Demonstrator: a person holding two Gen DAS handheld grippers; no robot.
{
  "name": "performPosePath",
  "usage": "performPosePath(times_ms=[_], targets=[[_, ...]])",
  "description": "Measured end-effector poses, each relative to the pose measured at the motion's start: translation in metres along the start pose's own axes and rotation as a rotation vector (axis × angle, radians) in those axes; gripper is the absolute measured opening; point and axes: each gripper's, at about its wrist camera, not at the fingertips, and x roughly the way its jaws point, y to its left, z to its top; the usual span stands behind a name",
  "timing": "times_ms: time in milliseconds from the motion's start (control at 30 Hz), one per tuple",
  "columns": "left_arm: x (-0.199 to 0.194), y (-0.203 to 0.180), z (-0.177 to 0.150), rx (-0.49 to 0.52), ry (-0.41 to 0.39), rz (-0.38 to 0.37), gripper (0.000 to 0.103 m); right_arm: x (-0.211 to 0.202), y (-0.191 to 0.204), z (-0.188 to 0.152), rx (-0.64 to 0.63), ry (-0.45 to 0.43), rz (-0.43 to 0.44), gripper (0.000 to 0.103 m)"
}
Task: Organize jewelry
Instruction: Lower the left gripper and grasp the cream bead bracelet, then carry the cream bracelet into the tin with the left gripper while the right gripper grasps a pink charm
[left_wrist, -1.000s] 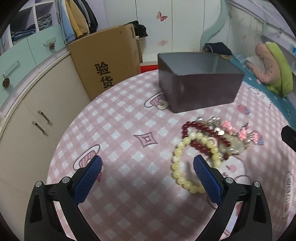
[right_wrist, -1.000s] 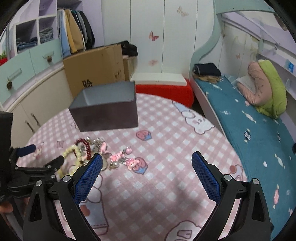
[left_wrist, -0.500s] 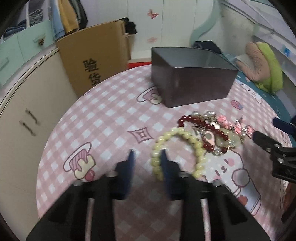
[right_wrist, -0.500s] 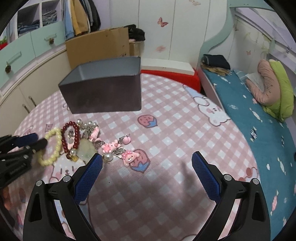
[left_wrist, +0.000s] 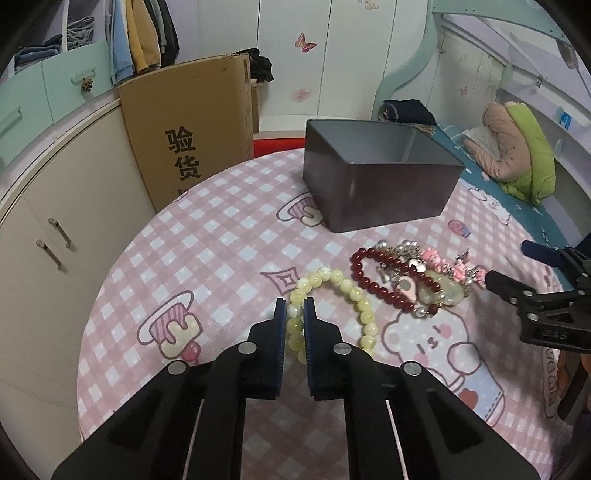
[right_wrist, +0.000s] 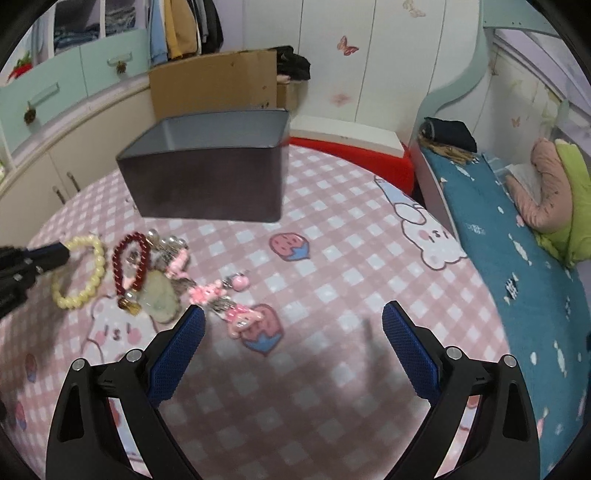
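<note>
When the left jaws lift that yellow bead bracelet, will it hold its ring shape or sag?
The yellow bead bracelet will probably sag: it is strung beads, pinched at one point. It looks light. It lies clear of the red bead bracelet, so snagging seems unlikely.

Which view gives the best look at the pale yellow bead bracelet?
The left wrist view: the yellow bracelet lies close and sharp, with the left gripper shut on its beads. The right wrist view shows it small and blurred at the left edge.

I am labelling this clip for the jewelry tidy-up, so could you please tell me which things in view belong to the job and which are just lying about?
Part of the job:
- yellow bead bracelet, pinched in the left gripper
- red bead bracelet
- pink charm jewelry
- dark open box
- right gripper, jaws just been closing, nothing between them

Just lying about:
- cardboard box
- hanging clothes
- green and pink pillow
</note>
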Motion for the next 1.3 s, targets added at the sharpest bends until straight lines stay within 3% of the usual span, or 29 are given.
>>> performPosePath(times_ms=[33, 67, 267, 467, 533, 633, 733, 1033, 1300], targets=[[-0.001, -0.001, 0.0, 0.0, -0.003, -0.002, 0.008, 0.002, 0.0, 0.001, -0.002, 0.008, 0.027, 0.061], [-0.002, -0.002, 0.001, 0.001, -0.007, -0.006, 0.008, 0.003, -0.001, 0.002, -0.006, 0.011, 0.035, 0.06], [-0.006, -0.005, 0.001, -0.004, -0.008, -0.041, 0.008, 0.006, 0.011, 0.005, -0.068, 0.016, 0.053, 0.06], [-0.009, -0.005, 0.001, -0.011, -0.013, -0.055, 0.008, 0.012, 0.015, 0.007, -0.051, 0.033, 0.111, 0.06], [-0.01, -0.006, 0.001, -0.008, -0.015, -0.058, 0.008, 0.014, 0.013, 0.007, -0.04, 0.034, 0.133, 0.054], [-0.011, -0.006, 0.003, -0.017, -0.016, -0.085, 0.008, 0.013, 0.019, 0.009, -0.056, 0.037, 0.163, 0.03], [-0.011, -0.008, 0.005, -0.017, -0.021, -0.091, 0.008, 0.013, 0.021, 0.009, -0.054, 0.036, 0.184, 0.019], [-0.03, -0.019, 0.016, -0.003, -0.065, -0.173, 0.008, -0.005, 0.018, 0.004, -0.032, 0.01, 0.211, 0.016], [-0.058, -0.029, 0.04, 0.023, -0.132, -0.248, 0.008, -0.036, 0.008, 0.024, -0.013, -0.063, 0.212, 0.016]])
